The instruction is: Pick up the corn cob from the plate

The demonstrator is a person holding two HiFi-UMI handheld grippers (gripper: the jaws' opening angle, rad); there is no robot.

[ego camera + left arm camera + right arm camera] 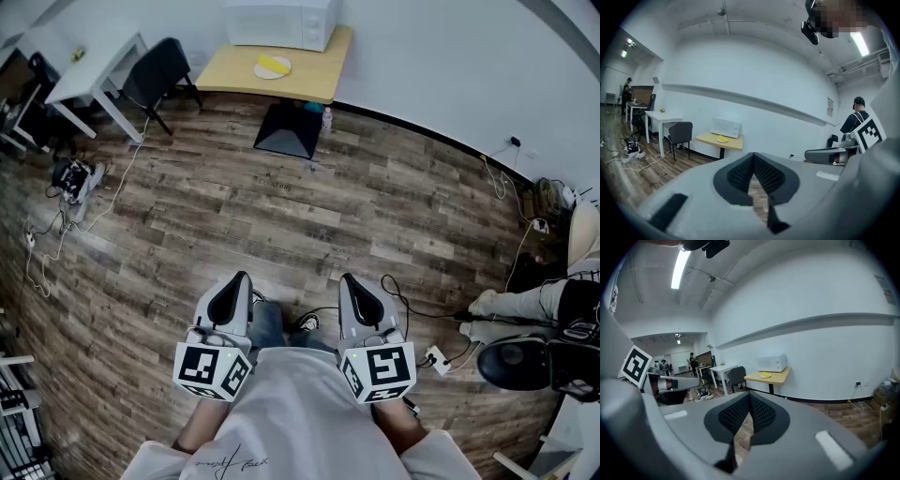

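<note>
The yellow corn cob (273,65) lies on a white plate (275,73) on a small wooden table (309,82) far across the room, beside a white microwave (281,21). It is tiny in the left gripper view (722,138) and in the right gripper view (765,375). My left gripper (235,284) and right gripper (353,284) are held side by side close to my body, over the floor and far from the table. Both point forward and slightly down. In each gripper view the black pads meet at their tips (753,155) (749,394) with nothing between them.
Wood-plank floor lies between me and the table. A dark chair (157,67) and a white desk (90,66) stand at the far left, with cables and gear (71,178) on the floor. A seated person's legs (520,302) and more cables (433,356) are at the right.
</note>
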